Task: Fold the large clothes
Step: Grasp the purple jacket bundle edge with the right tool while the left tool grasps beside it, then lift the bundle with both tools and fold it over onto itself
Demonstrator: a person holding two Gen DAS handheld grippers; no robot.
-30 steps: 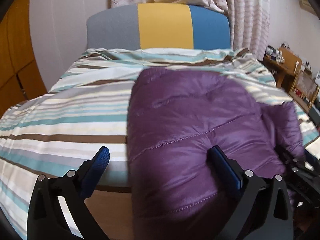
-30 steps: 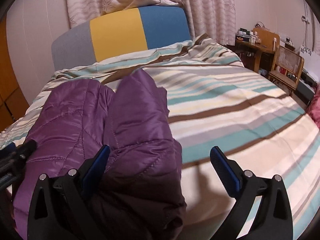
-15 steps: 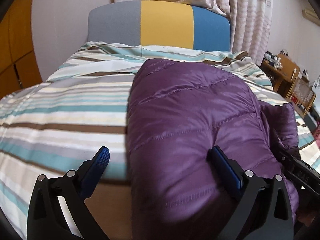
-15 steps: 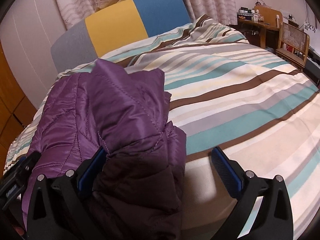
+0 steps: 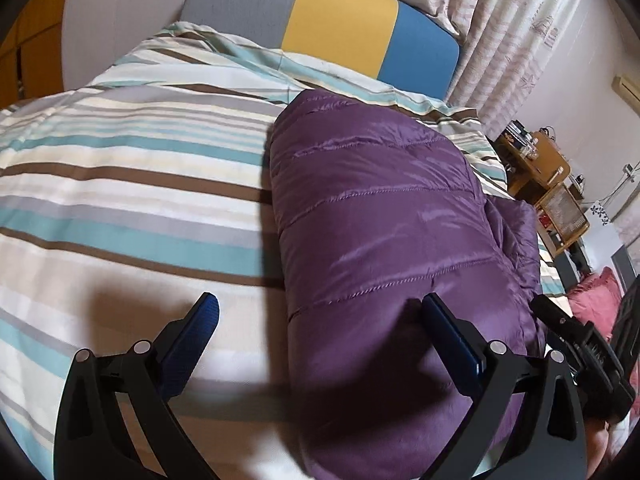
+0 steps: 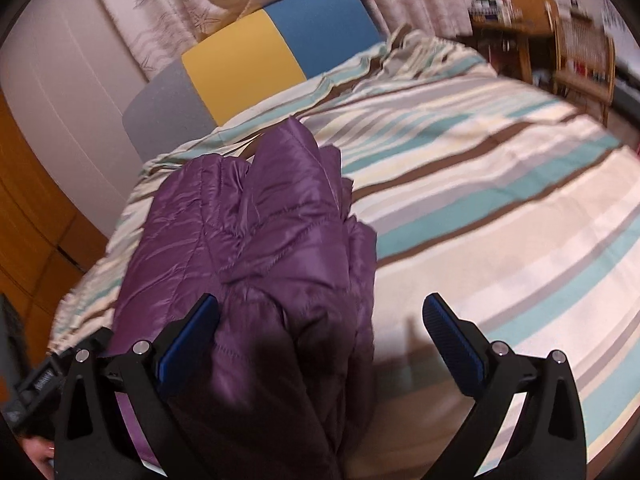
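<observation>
The purple quilted jacket lies bundled on the striped duvet. The left gripper has its jaws wide apart, the jacket's left edge between them. The right gripper is likewise spread, the jacket's right edge just inside its left finger.

Bedroom: striped bed, curtains
</observation>
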